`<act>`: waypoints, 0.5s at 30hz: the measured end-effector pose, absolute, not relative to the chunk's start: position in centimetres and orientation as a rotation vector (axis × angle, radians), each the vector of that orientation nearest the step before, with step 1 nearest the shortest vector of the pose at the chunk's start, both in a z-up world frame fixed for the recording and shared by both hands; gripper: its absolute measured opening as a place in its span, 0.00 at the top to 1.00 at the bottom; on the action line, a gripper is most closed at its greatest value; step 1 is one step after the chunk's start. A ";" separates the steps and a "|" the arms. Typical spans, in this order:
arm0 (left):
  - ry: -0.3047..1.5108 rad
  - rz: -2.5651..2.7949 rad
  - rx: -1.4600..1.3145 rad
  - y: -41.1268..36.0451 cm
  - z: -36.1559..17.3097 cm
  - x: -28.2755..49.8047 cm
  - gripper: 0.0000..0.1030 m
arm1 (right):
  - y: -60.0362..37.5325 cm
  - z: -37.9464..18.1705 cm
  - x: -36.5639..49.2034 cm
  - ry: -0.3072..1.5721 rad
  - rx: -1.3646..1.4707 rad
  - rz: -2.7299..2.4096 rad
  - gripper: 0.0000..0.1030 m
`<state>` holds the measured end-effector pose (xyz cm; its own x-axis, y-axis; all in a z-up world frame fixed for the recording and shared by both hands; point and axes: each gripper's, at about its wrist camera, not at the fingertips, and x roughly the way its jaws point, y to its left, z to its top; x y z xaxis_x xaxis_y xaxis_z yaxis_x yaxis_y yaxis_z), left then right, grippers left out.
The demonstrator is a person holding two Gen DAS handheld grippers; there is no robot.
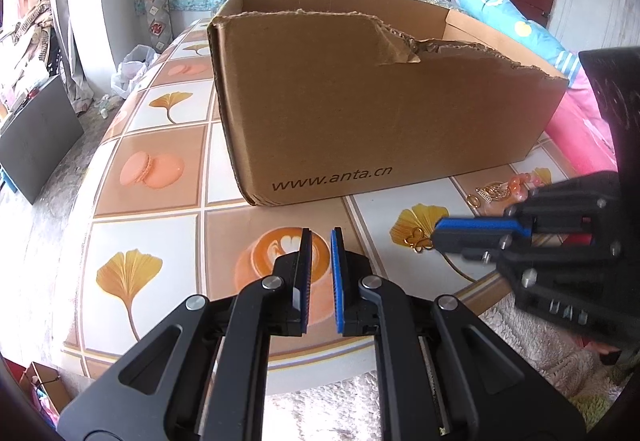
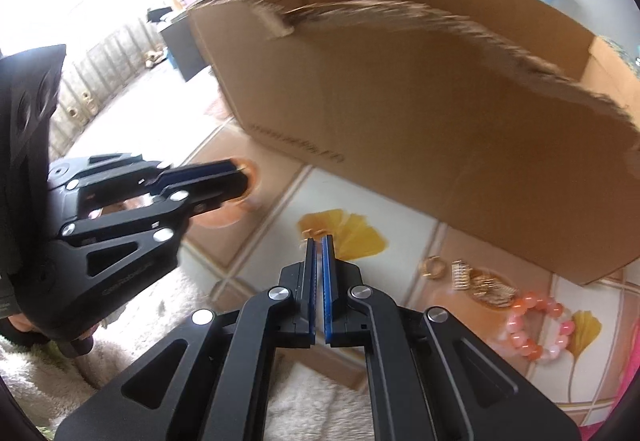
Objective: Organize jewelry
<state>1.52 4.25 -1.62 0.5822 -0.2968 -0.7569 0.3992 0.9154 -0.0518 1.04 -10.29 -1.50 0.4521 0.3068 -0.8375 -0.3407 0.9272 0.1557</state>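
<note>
Left wrist view: left gripper (image 1: pixel 321 231) nearly closed, empty, over table (image 1: pixel 160 113). Cardboard box (image 1: pixel 360 101) long axis left-right, top open, contents hidden. Right gripper (image 1: pixel 436 237) closed, probably pinching gold butterfly pendant (image 1: pixel 418 241). Bead bracelet (image 2: pixel 538 325) right, beside gold pieces (image 2: pixel 480 281).

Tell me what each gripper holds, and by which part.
The right gripper is shut on the gold butterfly charm, pinching its edge. The left gripper holds nothing.
</note>
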 end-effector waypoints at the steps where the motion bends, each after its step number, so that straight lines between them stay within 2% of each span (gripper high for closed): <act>1: 0.858 -0.409 0.129 4.3 -1.6 1.5 0.92 | -10.4 -1.5 1.1 1.029 -0.033 0.393 0.97; 10: 0.864 -0.404 0.119 4.6 -1.7 1.6 0.92 | -8.8 -2.1 1.4 1.046 -0.044 0.450 0.97; 13: 0.864 -0.401 0.116 4.8 -1.7 1.6 0.92 | -9.0 -1.8 1.4 1.035 -0.039 0.438 0.95; 15: 0.864 -0.401 0.114 4.8 -1.7 1.7 0.92 | -9.3 -1.6 1.4 1.029 -0.027 0.447 0.90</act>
<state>1.67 4.83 -1.71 0.5798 -0.2962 -0.7590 0.3878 0.9196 -0.0627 1.36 -9.31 -1.55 0.4340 0.3467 -0.8315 -0.3715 0.9098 0.1854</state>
